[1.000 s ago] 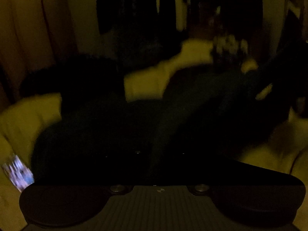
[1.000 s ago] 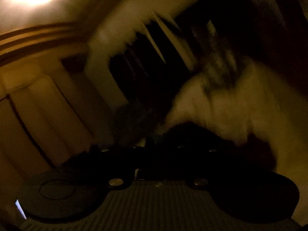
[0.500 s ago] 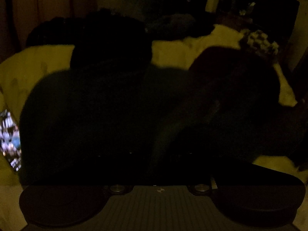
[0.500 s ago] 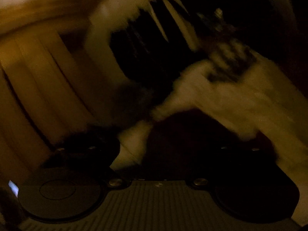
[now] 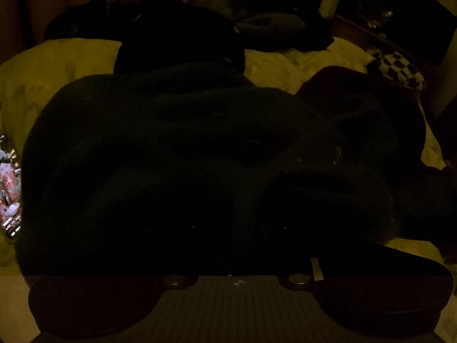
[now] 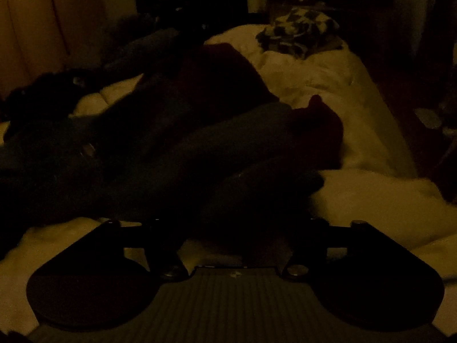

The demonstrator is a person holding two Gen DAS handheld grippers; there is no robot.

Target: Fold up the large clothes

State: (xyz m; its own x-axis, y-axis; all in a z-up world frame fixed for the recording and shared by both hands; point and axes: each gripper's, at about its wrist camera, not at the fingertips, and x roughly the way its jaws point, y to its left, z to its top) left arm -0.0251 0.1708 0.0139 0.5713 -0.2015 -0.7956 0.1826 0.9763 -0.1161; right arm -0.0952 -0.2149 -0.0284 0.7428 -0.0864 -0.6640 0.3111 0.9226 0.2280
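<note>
Right tongs [image 6: 234,228] now lying low at near edge of bed [image 6: 357,188], fingers spread apart, dark fabric sitting between, not clamped. Left tongs [image 5: 217,228] lost in darkness; grip state impossible to tell. Dark garment [image 5: 177,148] settling spread across bed after swing. Smoothing or next fold probably coming.

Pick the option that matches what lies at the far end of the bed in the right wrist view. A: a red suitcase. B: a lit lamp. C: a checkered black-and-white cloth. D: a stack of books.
C: a crumpled checkered cloth rests on the pale bedding beyond the dark garment; no books, suitcase or lamp show there.
</note>
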